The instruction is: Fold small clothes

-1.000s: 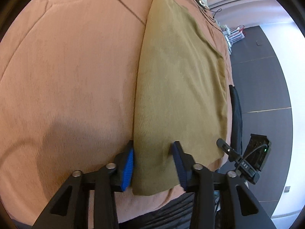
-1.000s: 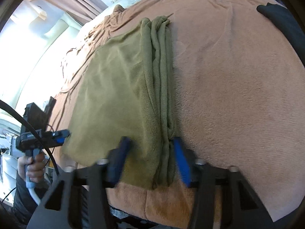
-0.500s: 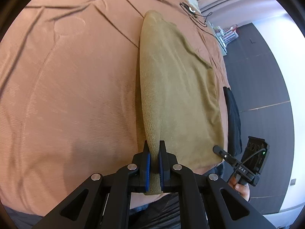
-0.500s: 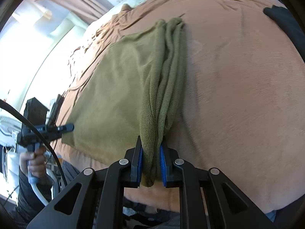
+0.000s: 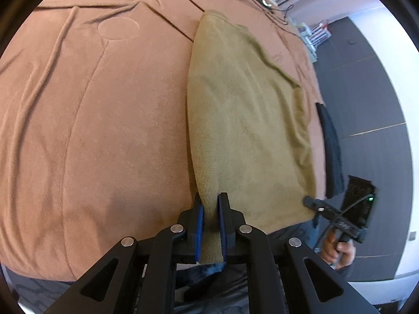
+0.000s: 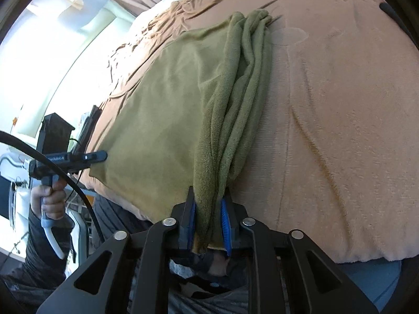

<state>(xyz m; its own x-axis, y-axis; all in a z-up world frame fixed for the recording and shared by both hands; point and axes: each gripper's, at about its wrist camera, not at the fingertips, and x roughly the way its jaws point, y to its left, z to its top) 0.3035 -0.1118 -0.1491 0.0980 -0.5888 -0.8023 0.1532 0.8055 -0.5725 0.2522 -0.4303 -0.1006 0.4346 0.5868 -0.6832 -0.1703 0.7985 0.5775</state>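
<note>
Left wrist view: left gripper (image 5: 209,225) clamped on near corner of olive cloth (image 5: 248,120), jaws having just eased slightly; cloth lifted off brown blanket (image 5: 91,130), fold not yet laid.

Right wrist view: right gripper (image 6: 208,226) clamped on bunched opposite edge, likewise eased; remainder drapes leftward.
</note>
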